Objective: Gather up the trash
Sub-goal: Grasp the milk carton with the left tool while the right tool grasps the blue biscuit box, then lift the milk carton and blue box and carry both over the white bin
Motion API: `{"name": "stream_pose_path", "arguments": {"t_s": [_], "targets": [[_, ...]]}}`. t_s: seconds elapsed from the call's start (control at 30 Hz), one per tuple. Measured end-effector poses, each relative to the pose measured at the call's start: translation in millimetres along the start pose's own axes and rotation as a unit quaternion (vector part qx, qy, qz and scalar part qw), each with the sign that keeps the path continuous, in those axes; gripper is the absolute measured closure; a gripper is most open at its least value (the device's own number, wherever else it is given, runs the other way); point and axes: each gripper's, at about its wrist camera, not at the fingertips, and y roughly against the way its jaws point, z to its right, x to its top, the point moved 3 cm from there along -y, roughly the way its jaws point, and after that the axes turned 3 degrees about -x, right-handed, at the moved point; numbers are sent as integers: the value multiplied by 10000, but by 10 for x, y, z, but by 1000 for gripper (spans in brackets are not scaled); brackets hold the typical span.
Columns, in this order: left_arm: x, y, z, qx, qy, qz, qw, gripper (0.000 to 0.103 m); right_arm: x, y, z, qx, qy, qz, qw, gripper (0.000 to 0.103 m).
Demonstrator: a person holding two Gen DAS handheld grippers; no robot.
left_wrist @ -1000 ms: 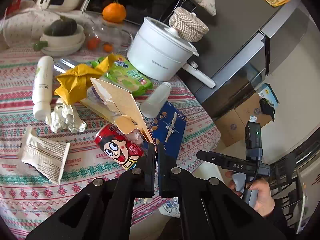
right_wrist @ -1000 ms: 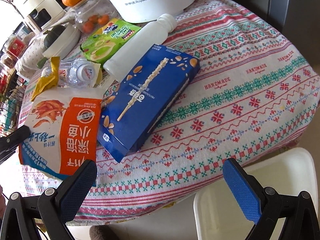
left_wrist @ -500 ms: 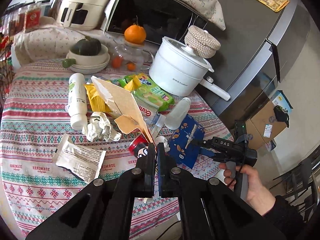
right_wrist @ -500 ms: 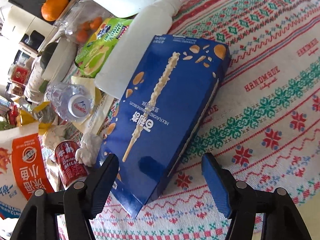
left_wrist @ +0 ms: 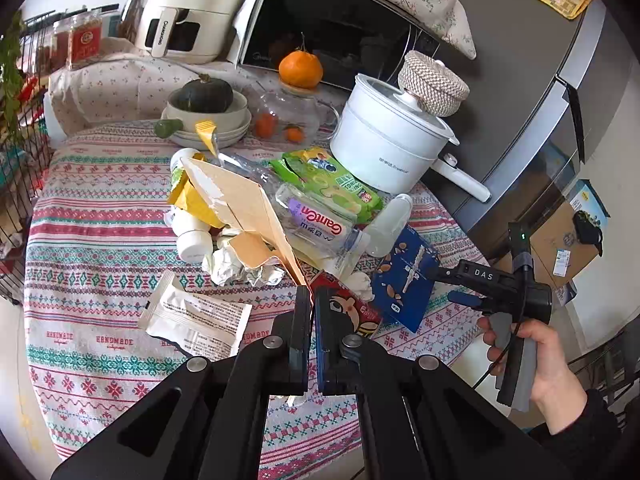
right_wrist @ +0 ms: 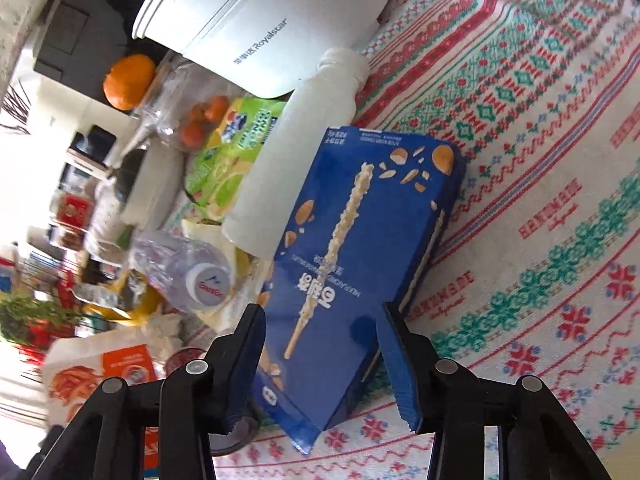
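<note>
Where trash litters it, patterned tablecloth [left_wrist: 100,240] fronts a microwave [left_wrist: 332,28].

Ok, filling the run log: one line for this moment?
left tool: shut on torn paper bag | right tool: closing around blue snack box | box on table

Your left wrist camera looks down from well back over the whole cluttered table [left_wrist: 100,248]. Your right wrist camera sits close above the blue box [right_wrist: 360,248], which both views share.
</note>
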Motion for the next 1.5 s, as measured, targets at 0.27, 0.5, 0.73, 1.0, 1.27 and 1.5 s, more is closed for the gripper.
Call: {"name": "stream_pose_path", "arguments": {"t_s": [0.27, 0.5, 0.73, 1.0, 1.27, 1.5], "targets": [[6, 23, -47, 208, -107, 81, 9997, 102, 26, -190, -320, -1498, 78, -141, 9886, 4], [8, 96, -128, 132, 16, 112, 9998, 102, 36, -601, -680, -2460, 229, -192, 9688, 1], [-14, 121, -116, 110, 10, 125, 9999, 102, 7, -786, -613, -3503, 220, -36, 9364, 1], [-8, 240, 28, -8, -103, 281, 9996, 102, -45, -667, -261, -3121, -116, -177, 9498, 8], [-43, 400, 400, -401, -390, 467, 9973, 102, -57, 10, -117, -2350, 234, 34, 9717, 9], [-259, 387, 963, -940, -879, 358, 9910, 102, -414, 763, -159, -1923, 943, 167, 9766, 9]]}}
